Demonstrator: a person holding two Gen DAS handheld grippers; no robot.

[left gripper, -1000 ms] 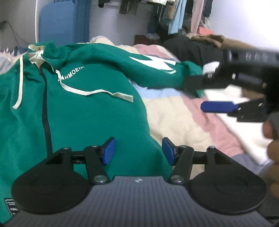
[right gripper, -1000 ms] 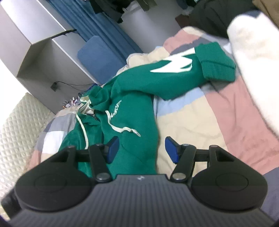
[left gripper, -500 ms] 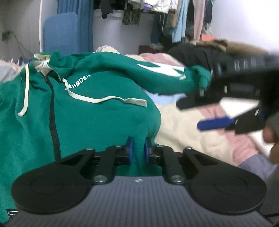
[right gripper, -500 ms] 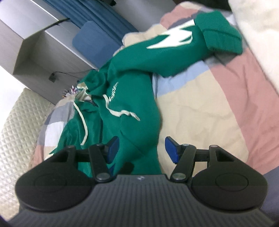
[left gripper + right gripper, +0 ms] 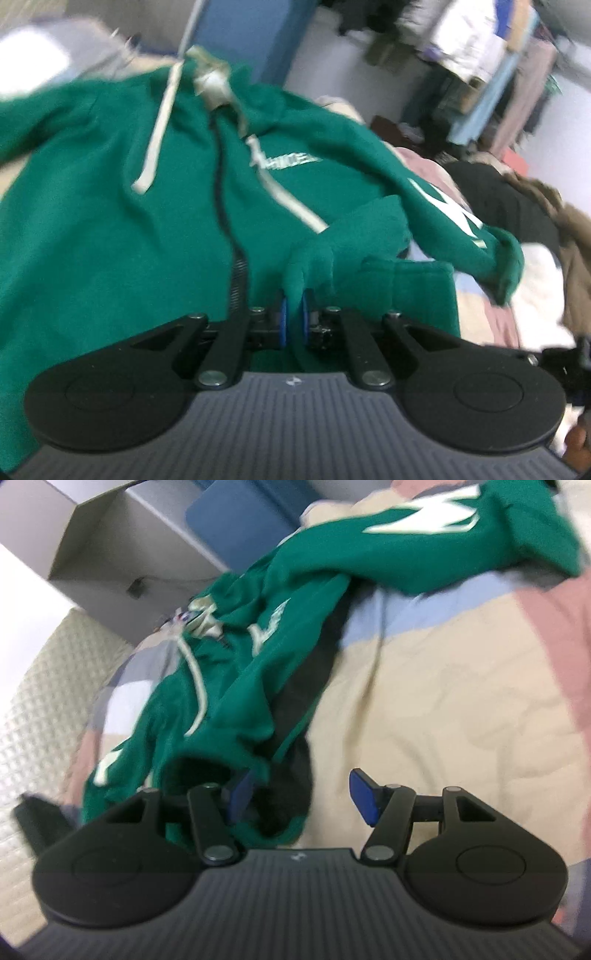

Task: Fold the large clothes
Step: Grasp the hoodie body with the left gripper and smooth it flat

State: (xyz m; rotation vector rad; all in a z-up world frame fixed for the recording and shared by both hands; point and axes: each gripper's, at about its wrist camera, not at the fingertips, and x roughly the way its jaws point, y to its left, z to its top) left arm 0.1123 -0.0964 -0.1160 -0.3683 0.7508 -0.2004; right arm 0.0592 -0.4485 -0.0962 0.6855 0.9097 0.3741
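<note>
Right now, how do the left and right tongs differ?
The left tongs are shut on a pinch of the green hoodie, lifting it; the right tongs are open and hold nothing. The hoodie's hem fills the left tongs' view, but touches only one side of the right. Both have blue pads.

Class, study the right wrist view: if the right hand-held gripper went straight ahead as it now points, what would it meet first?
Probably the patchwork quilt: the open right hand-held gripper points mostly at its beige patch, with the green hoodie beside its left finger. Depth is unclear.
</note>
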